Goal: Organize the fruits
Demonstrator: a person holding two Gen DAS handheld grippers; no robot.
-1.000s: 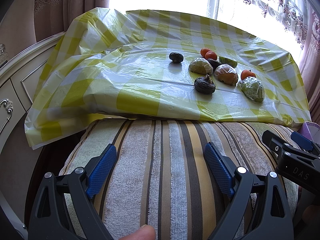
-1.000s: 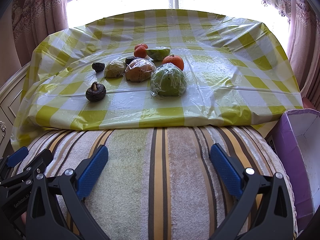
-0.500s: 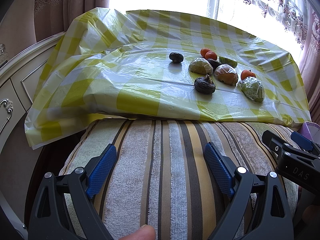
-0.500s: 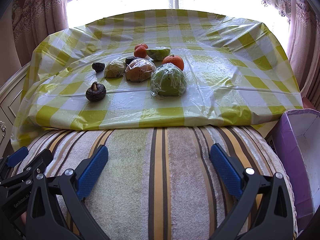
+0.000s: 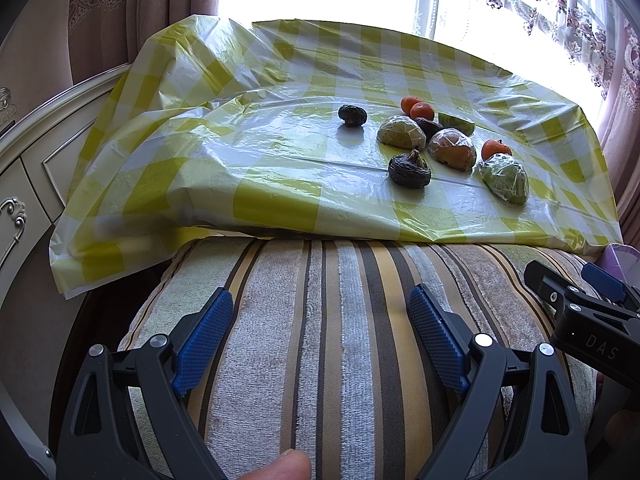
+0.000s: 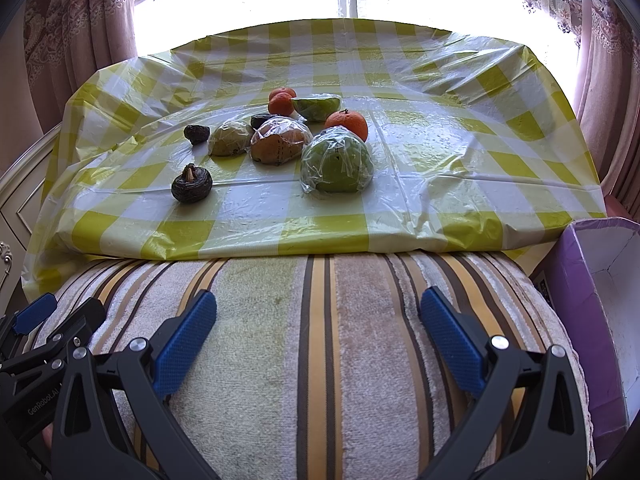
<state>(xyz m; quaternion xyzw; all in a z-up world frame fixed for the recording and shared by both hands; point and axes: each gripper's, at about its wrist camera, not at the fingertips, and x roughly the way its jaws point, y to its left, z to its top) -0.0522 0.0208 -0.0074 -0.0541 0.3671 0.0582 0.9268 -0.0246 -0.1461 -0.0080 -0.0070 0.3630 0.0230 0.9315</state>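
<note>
Left tongs wide apart, empty – right tongs likewise, above striped cushion.

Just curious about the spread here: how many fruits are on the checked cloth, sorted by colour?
Orange fruits: 3
Dark brown fruits: 3
Plastic-wrapped fruits: 3 (one green, one brownish, one yellowish)
Cut green fruit: 1
Total: 10

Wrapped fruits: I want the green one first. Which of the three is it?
The wrapped green fruit, nearest the table's front edge and rightmost of the three. The other two, beige and brown, lie left of it.
</note>
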